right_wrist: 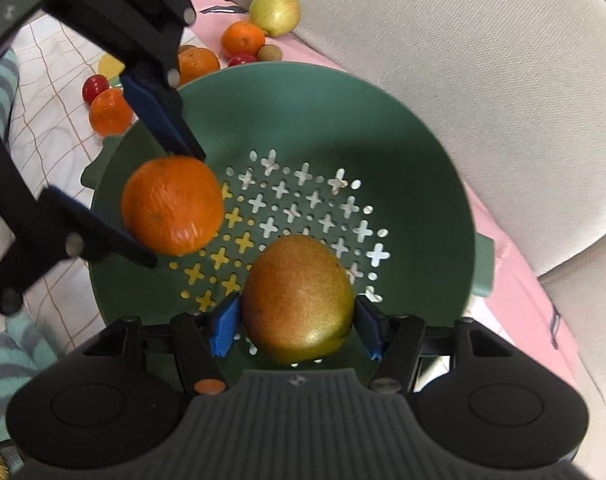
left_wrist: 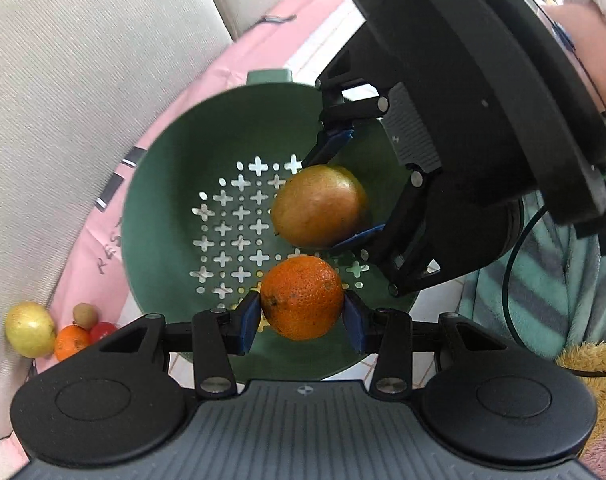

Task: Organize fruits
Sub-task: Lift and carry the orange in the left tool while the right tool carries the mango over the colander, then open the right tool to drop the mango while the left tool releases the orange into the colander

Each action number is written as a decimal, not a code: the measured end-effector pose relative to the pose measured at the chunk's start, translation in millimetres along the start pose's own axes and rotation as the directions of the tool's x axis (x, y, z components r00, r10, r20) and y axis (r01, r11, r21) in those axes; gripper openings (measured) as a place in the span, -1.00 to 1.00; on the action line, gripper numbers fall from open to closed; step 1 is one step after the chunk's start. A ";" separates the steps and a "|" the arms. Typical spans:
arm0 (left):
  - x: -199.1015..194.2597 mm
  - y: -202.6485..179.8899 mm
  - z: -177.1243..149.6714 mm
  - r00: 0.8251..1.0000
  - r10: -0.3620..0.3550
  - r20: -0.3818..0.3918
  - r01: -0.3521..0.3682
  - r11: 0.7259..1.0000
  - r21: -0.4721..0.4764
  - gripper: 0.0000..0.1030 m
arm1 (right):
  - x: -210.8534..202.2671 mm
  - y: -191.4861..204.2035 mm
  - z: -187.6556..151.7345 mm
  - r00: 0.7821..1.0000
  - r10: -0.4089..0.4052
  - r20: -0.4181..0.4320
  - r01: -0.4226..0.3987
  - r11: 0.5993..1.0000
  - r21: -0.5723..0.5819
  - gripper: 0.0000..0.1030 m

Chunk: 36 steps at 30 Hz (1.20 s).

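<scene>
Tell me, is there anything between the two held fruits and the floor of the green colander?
Nothing visible. The orange in the left gripper and the mango in the right gripper hang over the colander, whose perforated floor holds no fruit.

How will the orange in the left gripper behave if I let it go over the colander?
The orange is round, so it will probably roll down the green colander toward its holed bottom. It may bump the mango. Its firm-looking, dimpled peel suggests little bruising risk.
</scene>
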<state>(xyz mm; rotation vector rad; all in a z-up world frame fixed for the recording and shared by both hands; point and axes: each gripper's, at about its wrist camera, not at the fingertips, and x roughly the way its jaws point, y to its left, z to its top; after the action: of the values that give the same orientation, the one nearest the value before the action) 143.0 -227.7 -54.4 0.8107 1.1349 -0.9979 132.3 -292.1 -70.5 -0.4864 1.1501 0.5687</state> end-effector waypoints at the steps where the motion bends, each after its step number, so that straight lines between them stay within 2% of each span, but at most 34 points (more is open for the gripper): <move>1: 2.0 1.8 0.1 1.000 -0.004 -0.012 0.004 1.000 -0.006 -0.03 | 3.0 -1.7 1.1 1.000 0.014 -0.013 -0.014 1.000 0.006 0.14; 9: 18.3 4.0 13.9 0.996 -0.011 -0.093 0.004 0.997 -0.078 -0.03 | 7.9 -6.7 8.9 0.997 0.043 -0.063 -0.043 0.999 0.000 0.14; 23: 24.6 9.1 12.7 0.993 -0.059 -0.100 0.040 0.982 -0.185 -0.02 | 4.9 -10.3 6.5 0.994 0.038 -0.106 -0.033 0.998 0.047 0.17; 27: 23.9 13.2 12.1 0.993 -0.080 -0.083 0.059 0.972 -0.229 -0.02 | -2.3 -8.4 3.8 0.995 0.039 -0.094 -0.034 0.998 0.057 0.30; 30: 22.1 15.4 11.4 0.994 -0.085 -0.074 0.063 0.964 -0.259 -0.02 | -6.1 -3.1 2.7 0.995 0.027 -0.091 -0.022 0.998 0.053 0.50; 36: 18.6 16.6 10.9 0.995 -0.081 -0.062 0.060 0.957 -0.283 -0.01 | -8.6 2.9 -0.7 0.995 0.032 -0.094 -0.026 0.998 0.056 0.56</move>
<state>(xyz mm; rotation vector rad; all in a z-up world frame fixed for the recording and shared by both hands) 164.2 -235.7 -69.3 0.5846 1.3410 -0.8459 127.3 -291.8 -62.8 -0.4542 1.2617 0.5427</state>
